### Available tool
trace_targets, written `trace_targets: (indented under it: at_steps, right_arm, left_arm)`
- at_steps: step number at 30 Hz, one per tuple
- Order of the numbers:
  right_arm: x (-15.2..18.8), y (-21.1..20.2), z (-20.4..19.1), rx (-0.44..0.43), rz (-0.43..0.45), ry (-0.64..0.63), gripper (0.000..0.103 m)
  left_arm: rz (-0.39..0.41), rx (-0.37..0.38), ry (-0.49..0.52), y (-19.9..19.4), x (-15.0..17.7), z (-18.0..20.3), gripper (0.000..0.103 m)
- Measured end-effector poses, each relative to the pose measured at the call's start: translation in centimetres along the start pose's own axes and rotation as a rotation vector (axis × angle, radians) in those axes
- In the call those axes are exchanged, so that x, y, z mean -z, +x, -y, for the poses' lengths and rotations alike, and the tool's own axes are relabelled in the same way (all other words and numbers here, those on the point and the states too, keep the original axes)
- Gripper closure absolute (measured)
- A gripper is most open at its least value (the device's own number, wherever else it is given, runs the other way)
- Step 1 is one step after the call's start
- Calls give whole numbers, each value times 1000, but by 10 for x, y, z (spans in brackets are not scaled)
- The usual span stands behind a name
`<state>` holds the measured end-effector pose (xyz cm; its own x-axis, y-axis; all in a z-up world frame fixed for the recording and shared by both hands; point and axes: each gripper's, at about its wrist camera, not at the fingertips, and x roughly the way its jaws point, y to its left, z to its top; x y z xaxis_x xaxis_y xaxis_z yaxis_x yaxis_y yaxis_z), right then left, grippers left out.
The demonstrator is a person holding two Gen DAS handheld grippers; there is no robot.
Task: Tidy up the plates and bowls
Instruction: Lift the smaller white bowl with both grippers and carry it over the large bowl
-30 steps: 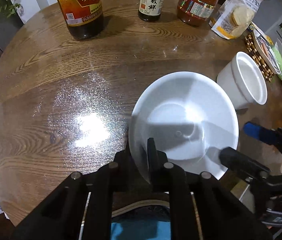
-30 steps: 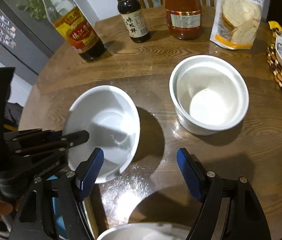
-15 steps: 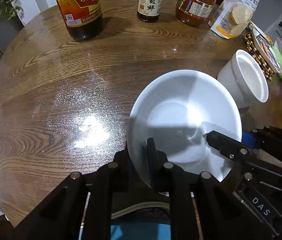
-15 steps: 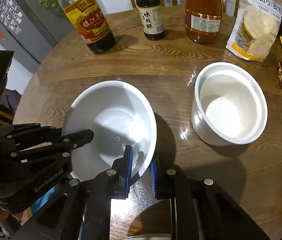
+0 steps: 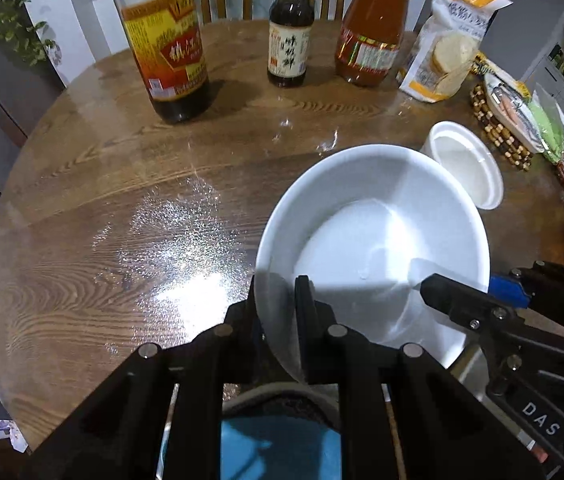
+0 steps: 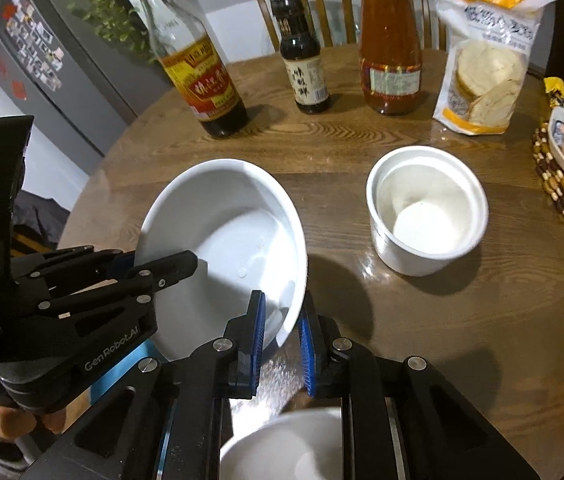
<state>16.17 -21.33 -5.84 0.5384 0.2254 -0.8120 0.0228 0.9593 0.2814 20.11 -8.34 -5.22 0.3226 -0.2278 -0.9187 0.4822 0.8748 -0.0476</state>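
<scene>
A wide white bowl (image 5: pixel 374 248) (image 6: pixel 229 240) hangs tilted just above the round wooden table (image 5: pixel 121 200), held from two sides. My left gripper (image 5: pixel 282 312) (image 6: pixel 161 272) is shut on its near-left rim. My right gripper (image 6: pixel 282 320) (image 5: pixel 462 296), with blue pads, is shut on the rim's opposite edge. A deeper white straight-sided bowl (image 6: pixel 426 216) (image 5: pixel 466 164) stands on the table to the right, apart from both grippers. Another white dish (image 6: pixel 286 444) shows partly beneath the right gripper, at the near edge.
At the back stand a vinegar bottle (image 6: pixel 197 72), a small dark sauce bottle (image 6: pixel 306 68) and a red sauce jar (image 6: pixel 390 48). A bag of round crackers (image 6: pixel 482 68) and a beaded mat (image 6: pixel 562 192) with packets lie right. A hand (image 6: pixel 5 420) grips the left tool.
My right gripper, open beside the bowl a second ago, has shut on its rim. Both grippers have since lifted the bowl a little and the bottles look nearer.
</scene>
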Motion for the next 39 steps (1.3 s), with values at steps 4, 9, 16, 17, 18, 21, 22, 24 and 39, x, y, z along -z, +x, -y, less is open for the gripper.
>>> trace_targets:
  at_steps: [4,9,16,17,18,21,22,24,39]
  right_arm:
    - [12,-18,2,-8,31,7,85]
    - [29,-39,2,-6,59,11,85]
    - [50,-60,9,0,87,36,85]
    - [54,-63,11,3,90,40,85]
    - [57,-65,12,5,90,42,85]
    - [67,-70,16,8,92,54,85]
    - [70,-72,17,8,93,57,85]
    - [77,-77,18,12,95,60,85]
    - [116,-87,34,30,72,104,85]
  left_arm:
    - [43,0,12,-17,7,10,88]
    - [96,-13,49,-37,17,27,88]
    - [118,-21,92,-53,37,51,86]
    - [121,-20,98,-55,40,55,86]
    - [124,-19,103,-57,43,59,86]
    - [127,-20,118,-61,49,68,86]
    - [128,-21,123,-62,52,71,86]
    - [129,-23,133,-64,58,77,87]
    - [102,5,168,-63,90,108,87]
